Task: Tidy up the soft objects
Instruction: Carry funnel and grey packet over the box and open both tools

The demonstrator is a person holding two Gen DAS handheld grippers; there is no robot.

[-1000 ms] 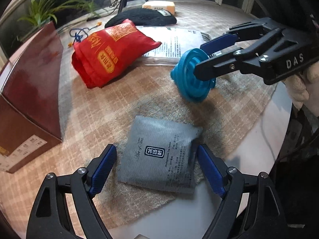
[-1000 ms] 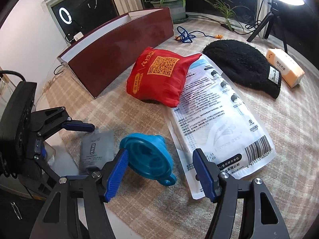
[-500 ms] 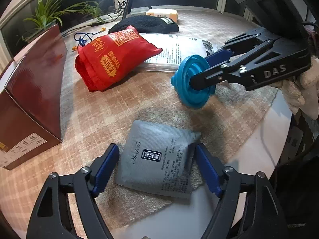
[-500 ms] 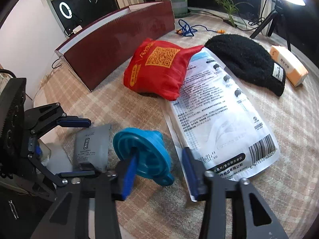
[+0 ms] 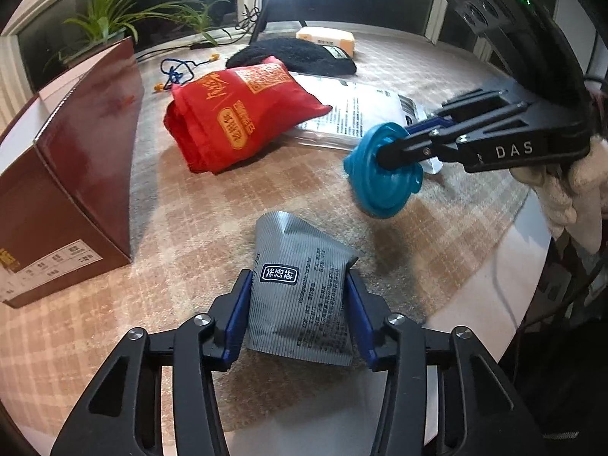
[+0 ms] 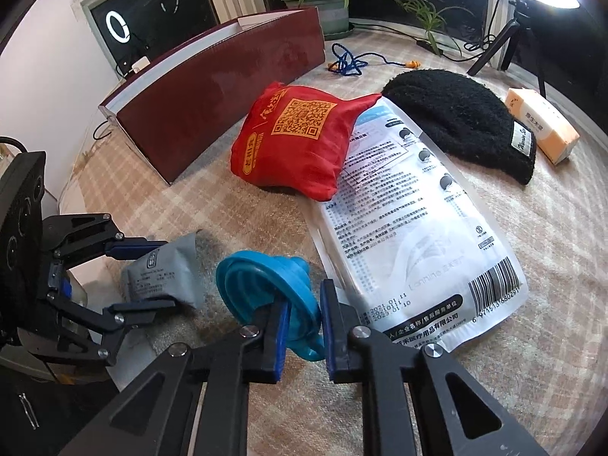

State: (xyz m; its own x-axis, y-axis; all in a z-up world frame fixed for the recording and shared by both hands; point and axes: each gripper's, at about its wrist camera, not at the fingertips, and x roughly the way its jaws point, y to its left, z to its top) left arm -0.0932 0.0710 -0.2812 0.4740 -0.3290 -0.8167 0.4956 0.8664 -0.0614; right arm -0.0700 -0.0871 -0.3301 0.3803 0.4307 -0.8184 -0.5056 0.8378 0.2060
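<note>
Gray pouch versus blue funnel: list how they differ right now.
The gray pouch is a flat, ribbed foil packet with printed text; the blue funnel is a round, ridged collapsible cone. The pouch buckles between the left gripper jaws, gripped across its width; the funnel is pinched near its rim by the right gripper. Both are clamped, each in its own gripper, above the checked cloth.
</note>
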